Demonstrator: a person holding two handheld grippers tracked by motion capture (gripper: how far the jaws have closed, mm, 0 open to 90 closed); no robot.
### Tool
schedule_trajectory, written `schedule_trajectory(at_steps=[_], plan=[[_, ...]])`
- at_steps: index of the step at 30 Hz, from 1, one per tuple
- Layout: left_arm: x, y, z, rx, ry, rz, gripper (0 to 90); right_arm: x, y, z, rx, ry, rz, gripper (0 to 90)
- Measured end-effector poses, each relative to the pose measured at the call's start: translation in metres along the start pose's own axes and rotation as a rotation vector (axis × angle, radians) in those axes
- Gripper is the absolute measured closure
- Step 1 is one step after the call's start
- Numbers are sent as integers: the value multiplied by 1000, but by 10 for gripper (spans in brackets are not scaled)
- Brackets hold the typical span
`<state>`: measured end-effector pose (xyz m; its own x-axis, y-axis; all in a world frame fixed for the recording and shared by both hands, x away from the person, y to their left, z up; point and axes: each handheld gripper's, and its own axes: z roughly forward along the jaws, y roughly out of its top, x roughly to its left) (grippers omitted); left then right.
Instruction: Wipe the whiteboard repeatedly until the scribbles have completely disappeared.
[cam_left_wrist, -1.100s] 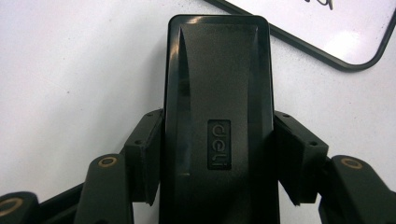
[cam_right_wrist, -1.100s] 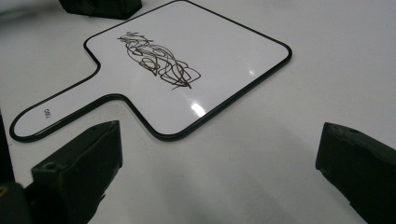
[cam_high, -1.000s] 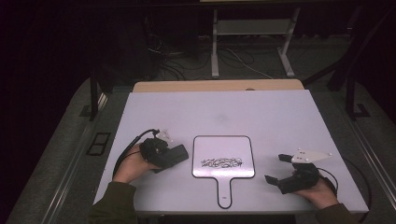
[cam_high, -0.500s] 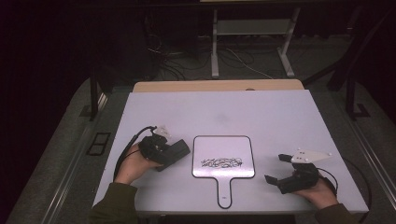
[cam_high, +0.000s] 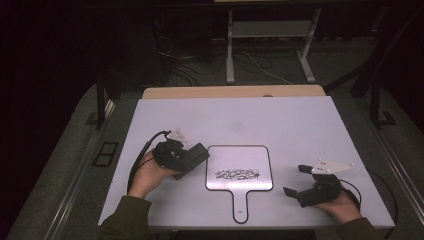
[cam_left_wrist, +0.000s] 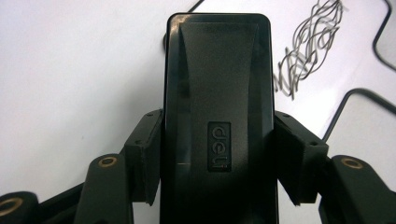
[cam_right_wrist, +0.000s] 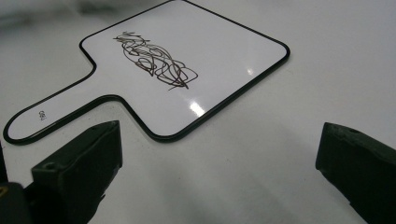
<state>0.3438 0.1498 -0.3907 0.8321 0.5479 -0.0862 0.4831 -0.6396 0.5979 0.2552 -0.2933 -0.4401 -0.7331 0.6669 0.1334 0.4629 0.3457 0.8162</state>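
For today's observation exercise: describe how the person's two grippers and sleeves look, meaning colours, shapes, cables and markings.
Both tools are black. The left gripper and right gripper each carry a pale three-cornered plate on top and trail a black cable. The blocky jaw pads sit on arms with brass-coloured rivets. The sleeves are dark olive green.

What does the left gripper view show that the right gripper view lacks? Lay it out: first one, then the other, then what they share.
Left gripper view: a black eraser with a raised logo, clamped between that gripper's pads, held over the table.

Right gripper view: the right gripper with jaws wide apart and nothing between them, the handle of the small whiteboard with its printed mark, and the board's full black-edged outline.

Both: the white table, the whiteboard lying flat on it, and the dark scribble drawn on the board.
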Motion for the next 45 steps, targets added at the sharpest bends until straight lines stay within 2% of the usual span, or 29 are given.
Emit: schedule_trajectory(at_steps=[1, 8, 17, 28, 34, 39, 43, 45], plan=[[-1, 1, 1, -15, -4, -5, 389, 0, 0, 0, 1, 0, 2, 0], [-5, 11, 3, -37, -30, 12, 389, -1, 0, 0, 1, -10, 17, 0], [-15, 26, 7, -40, -54, 40, 389, -1, -2, -1, -5, -12, 18, 0], [-37, 48, 34, 0, -103, 107, 389, -2, -3, -1, -3, -12, 29, 0], [-43, 57, 48, 17, -112, 130, 389, -2, -3, 0, -4, -13, 29, 0], [-50, 66, 59, 9, -117, 138, 390, -1, -3, 0, 1, -11, 33, 0], [-53, 69, 66, 32, -107, 169, 389, -1, -3, -1, -6, -8, 25, 0], [-55, 69, 71, 39, -112, 168, 389, 0, -3, 0, -4, -2, 18, 0]])
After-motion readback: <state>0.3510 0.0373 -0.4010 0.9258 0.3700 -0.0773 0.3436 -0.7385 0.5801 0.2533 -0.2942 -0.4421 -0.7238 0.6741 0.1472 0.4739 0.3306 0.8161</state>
